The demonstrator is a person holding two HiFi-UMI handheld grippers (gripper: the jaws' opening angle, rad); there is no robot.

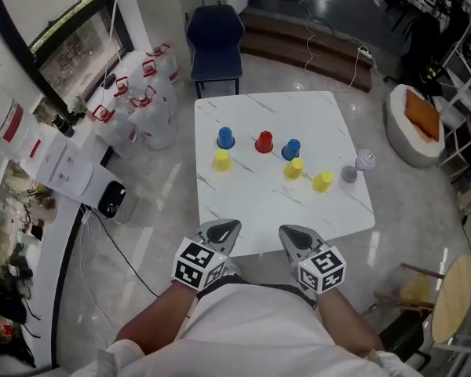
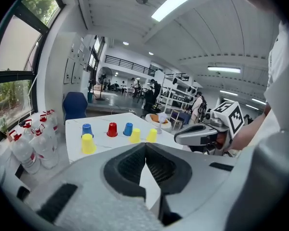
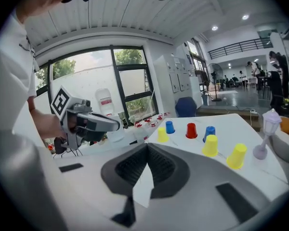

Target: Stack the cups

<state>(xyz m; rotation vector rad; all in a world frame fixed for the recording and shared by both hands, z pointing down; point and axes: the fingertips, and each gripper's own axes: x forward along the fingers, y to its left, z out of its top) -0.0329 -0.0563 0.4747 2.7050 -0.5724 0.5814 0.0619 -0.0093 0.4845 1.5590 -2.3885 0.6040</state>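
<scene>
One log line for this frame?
stage: not started | left tongs: shut, empty | right tongs: shut, empty | red cup, blue cups, yellow cups: all apart on table

Glossy plastic cups (image 1: 264,142) on smooth, marble-look table (image 1: 318,116)

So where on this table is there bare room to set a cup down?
Bare: the near strip of the table, in front of the yellow cups, and the far strip behind the red cup, toward the blue chair. Crowded: the middle band of cups.
</scene>
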